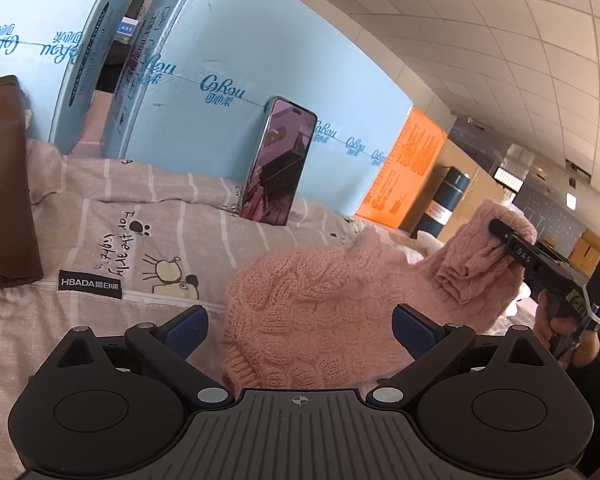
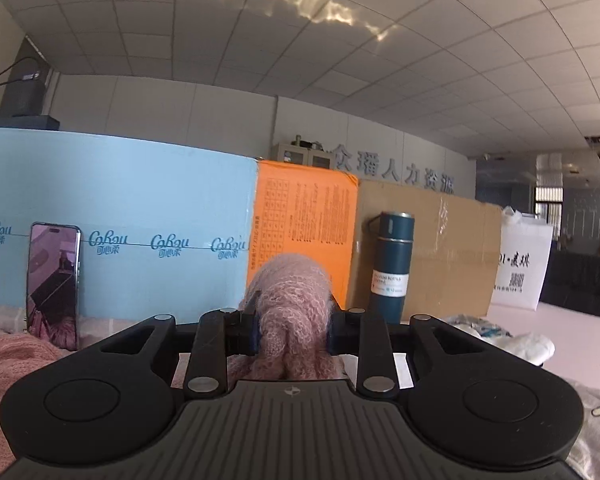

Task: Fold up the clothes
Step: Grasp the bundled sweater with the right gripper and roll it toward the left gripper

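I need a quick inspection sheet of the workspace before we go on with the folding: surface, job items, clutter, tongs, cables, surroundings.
Surface: striped cartoon-print sheet, rumpled.
Job's things: pink knit sweater lying on the sheet, one end lifted.
Clutter: phone propped against a blue carton; brown garment; teal flask; white bag; crumpled white fabric.
Tongs: left tongs open, sweater between them; right tongs shut on the sweater's lifted end.
Cables: one by a dark box atop the cartons.
Surroundings: orange carton, brown carton, tiled ceiling.
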{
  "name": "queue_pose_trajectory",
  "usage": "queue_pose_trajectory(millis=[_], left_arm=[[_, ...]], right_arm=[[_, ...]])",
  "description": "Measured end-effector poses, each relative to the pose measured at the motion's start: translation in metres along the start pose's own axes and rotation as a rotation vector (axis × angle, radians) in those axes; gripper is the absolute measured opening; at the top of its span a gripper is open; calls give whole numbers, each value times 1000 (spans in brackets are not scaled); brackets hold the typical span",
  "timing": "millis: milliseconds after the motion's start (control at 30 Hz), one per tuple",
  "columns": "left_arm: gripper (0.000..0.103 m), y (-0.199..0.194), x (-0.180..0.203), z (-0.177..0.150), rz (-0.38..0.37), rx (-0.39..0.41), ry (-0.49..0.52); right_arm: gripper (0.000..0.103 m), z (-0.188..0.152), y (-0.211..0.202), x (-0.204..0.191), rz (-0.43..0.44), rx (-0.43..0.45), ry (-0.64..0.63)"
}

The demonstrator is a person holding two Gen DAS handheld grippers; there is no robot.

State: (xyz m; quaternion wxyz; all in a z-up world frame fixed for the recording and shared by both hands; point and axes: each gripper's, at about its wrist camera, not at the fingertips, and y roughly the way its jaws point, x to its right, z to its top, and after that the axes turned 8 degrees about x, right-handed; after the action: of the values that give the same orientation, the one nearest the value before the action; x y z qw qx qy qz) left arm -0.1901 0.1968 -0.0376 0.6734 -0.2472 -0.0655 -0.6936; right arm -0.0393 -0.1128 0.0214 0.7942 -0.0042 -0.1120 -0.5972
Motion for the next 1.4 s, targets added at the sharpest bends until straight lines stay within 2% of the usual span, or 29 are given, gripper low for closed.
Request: queue_pose_trajectory(millis=[67, 200, 267, 367, 467, 500, 600, 633, 667, 700, 767, 800, 900, 1033, 1100, 1200, 1300, 1400], left_arm=[[100, -3, 0, 1, -11, 11, -5], [100, -6, -3, 3, -17, 26, -36], [100, -9, -6, 5, -19, 41, -55], [100, -17, -11, 9, -24, 88, -91], [103, -25, -18, 12, -54, 140, -138], [103, -27, -20, 13, -68, 155, -155], [103, -30, -23, 15, -115, 168, -189], [103, -29, -22, 15, -132, 167, -193], [103, -29, -22, 15, -147, 166, -196], [103, -29, -22, 15, -159, 166, -199], [103, -28, -22, 13, -198, 161, -221], [103, -28, -23, 13, -214, 161, -235], [103, -27, -28, 12, -264, 167, -295], [103, -22, -38, 11, -323, 160, -449], [103, -15, -39, 9, -331, 137, -529], [103, -2, -36, 6, -342, 95, -612], [103, 18, -25, 3, -269, 47, -601], [103, 42, -13, 0, -186, -17, -577]], right_arm=[[26, 6, -8, -29, 48, 51, -125], [25, 4, -38, -94, 149, 226, -430], [25, -1, -53, -121, 218, 287, -538], [25, -4, -69, -152, 349, 302, -592], [25, -1, -78, -169, 483, 247, -553], [25, 2, -77, -171, 540, 197, -508], [26, 14, -56, -169, 715, -71, -288], [29, 15, -46, -166, 744, -147, -210], [36, 14, -36, -162, 773, -209, -121], [42, 11, -28, -157, 808, -241, -55], [82, 4, -17, -150, 877, -285, 46], [87, 2, -13, -147, 906, -305, 83], [88, -3, -6, -138, 979, -352, 193], [94, 9, -8, -117, 1034, -376, 336], [97, 17, -10, -99, 1053, -355, 385], [100, 21, -7, -65, 1000, -301, 448], [102, 10, 8, -29, 925, -334, 577], [102, -17, 33, -6, 876, -468, 778]])
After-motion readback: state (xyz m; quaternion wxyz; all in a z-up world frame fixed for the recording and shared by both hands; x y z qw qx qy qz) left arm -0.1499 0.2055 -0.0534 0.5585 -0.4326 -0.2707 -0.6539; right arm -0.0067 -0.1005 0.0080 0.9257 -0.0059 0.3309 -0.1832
